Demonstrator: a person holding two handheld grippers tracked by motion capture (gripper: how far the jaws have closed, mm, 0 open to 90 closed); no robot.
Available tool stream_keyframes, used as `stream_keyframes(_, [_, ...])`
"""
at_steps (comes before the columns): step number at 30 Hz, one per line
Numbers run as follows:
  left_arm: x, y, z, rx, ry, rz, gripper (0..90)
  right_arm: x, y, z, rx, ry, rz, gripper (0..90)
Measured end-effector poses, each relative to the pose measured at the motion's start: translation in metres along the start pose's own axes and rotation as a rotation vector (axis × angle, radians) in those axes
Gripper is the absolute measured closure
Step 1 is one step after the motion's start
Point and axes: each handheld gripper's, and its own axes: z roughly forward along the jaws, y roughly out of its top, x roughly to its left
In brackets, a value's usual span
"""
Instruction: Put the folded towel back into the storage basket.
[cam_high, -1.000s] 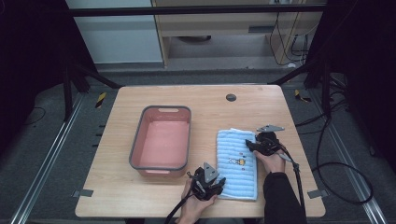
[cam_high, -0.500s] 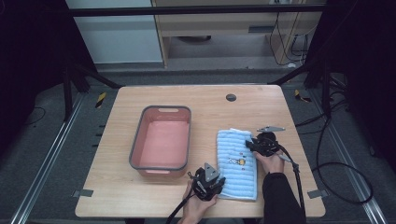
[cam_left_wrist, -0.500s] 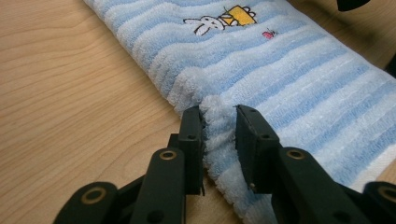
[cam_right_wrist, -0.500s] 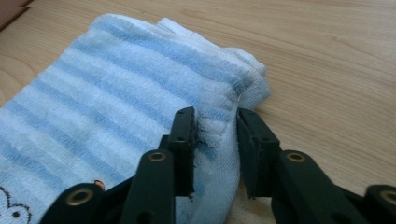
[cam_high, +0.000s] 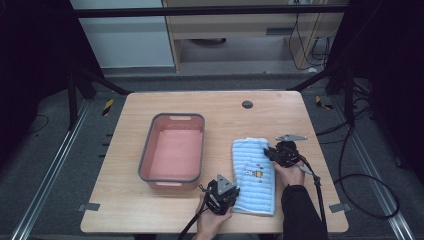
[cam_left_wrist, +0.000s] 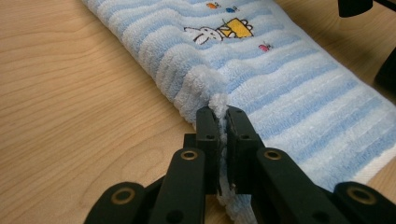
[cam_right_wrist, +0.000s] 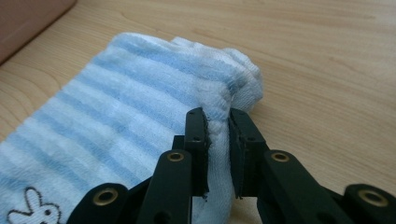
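Right now a blue-and-white striped towel lies folded on the wooden desk, just to the right of a pink plastic basin with a grey rim. Its long side runs away from the person, and a small rabbit picture is stitched near its middle.

At the towel's near left corner, the left gripper is clenched on the cloth: in the left gripper view a ridge of terry pile is squeezed between the two black jaws, which stand almost together, and the rest of the towel stretches away up and to the right.

On the towel's far right side, the right gripper is likewise grasping the cloth. In the right gripper view its jaws pinch a bunched fold of the edge, with the towel spreading off to the left and bare desk to the right. A corner of the basin shows at top left.
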Motion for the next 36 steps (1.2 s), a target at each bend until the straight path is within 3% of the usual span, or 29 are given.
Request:
stream_keyframes(7, [0.0,0.006,-0.01,-0.035,-0.02,-0.006,85.3,0.005,0.006,-0.013,-0.035,0.002,-0.021,79.1])
stream_keyframes(12, [-0.002,0.012,-0.02,-0.064,-0.024,0.004,85.5,0.014,0.016,-0.028,-0.078,0.0,-0.066,79.2])
stream_keyframes(21, [-0.001,0.023,-0.036,-0.107,-0.025,0.011,85.6,0.02,0.028,-0.048,-0.136,-0.008,-0.074,79.3])
stream_keyframes(36, [-0.004,0.036,-0.047,-0.148,-0.034,0.032,85.6,0.032,0.045,-0.069,-0.202,-0.01,-0.098,79.5])
